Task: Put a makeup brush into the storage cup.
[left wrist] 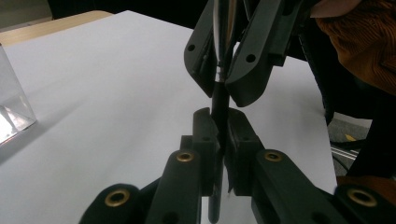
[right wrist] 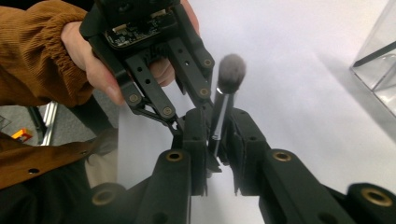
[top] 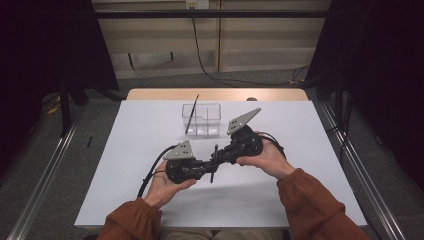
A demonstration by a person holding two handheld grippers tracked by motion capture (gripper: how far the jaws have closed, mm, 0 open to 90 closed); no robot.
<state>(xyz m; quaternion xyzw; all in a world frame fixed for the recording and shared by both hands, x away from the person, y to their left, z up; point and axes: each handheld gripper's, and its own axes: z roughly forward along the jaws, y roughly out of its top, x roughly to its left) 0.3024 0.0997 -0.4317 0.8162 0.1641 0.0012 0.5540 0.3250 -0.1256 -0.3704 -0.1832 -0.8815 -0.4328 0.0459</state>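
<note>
A makeup brush [top: 213,170] with a dark handle and a grey bristle head [right wrist: 231,70] hangs upright above the white table [top: 150,190], between two grippers that face each other. My left gripper [top: 209,165] is shut on the handle [left wrist: 220,100]; in its own view its pads [left wrist: 205,130] press both sides. My right gripper [top: 218,157] comes in from the right, and its jaws stand around the brush's shiny ferrule [right wrist: 219,121] just below the bristles, with a thin gap at one side. In the left gripper view the right gripper [left wrist: 222,77] straddles the brush higher up.
A clear plastic organizer box [top: 201,119] stands at the table's far middle, with a thin dark brush [top: 192,114] leaning in its left compartment. Its corner shows in both gripper views [left wrist: 11,107] [right wrist: 378,60]. Orange sleeves [top: 320,205] come in from below.
</note>
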